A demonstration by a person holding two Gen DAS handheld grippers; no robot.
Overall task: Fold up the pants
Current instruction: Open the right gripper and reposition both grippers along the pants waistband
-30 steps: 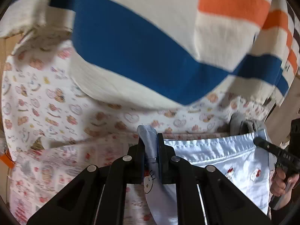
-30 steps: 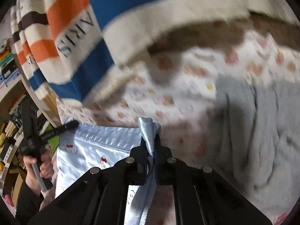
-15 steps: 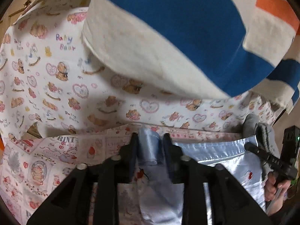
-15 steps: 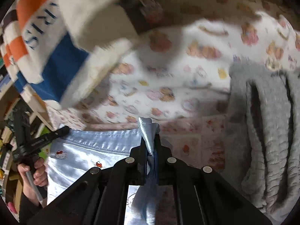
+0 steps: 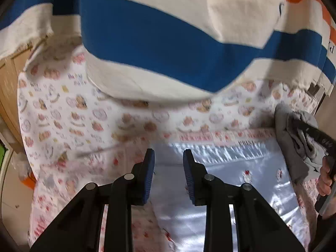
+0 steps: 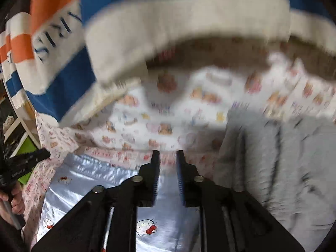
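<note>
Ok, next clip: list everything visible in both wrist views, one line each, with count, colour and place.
pants: one, shiny pale blue with cat print, flat on the sheet below both grippers.
printed sheet: one, white with bear print, covering the surface.
striped blanket: one, cream, blue and orange, bunched at the far side.
grey garment: one, grey, to the right of the pants.
left gripper: black with blue pads, jaws closing, nothing between them, above the waistband's left end.
right gripper: black, jaws opening, nothing between them, above the waistband's right end.
hands: two, each gripping a handle at the frame edge.
</note>
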